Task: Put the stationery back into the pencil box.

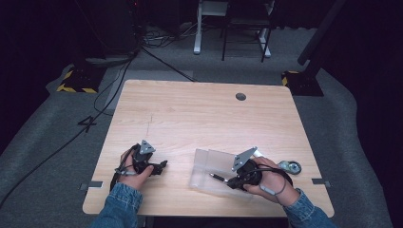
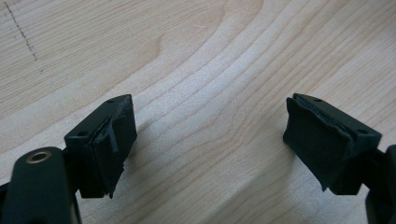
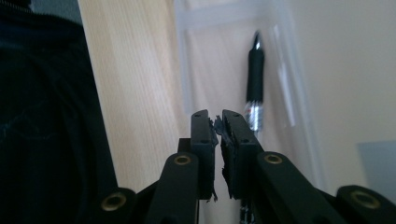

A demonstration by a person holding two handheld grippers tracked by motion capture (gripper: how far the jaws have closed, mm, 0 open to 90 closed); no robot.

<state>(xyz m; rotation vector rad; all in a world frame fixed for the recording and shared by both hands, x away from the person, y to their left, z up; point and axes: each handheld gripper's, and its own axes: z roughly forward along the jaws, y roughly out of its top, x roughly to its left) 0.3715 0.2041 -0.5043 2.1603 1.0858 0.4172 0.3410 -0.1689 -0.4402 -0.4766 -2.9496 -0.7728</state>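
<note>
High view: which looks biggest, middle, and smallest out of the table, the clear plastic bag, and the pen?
1. Table: by far the largest.
2. Clear plastic bag: middle, lying flat on the table.
3. Pen: smallest, a thin dark stick over the bag; the right gripper hides part of it, so its full length is unsure.
</note>
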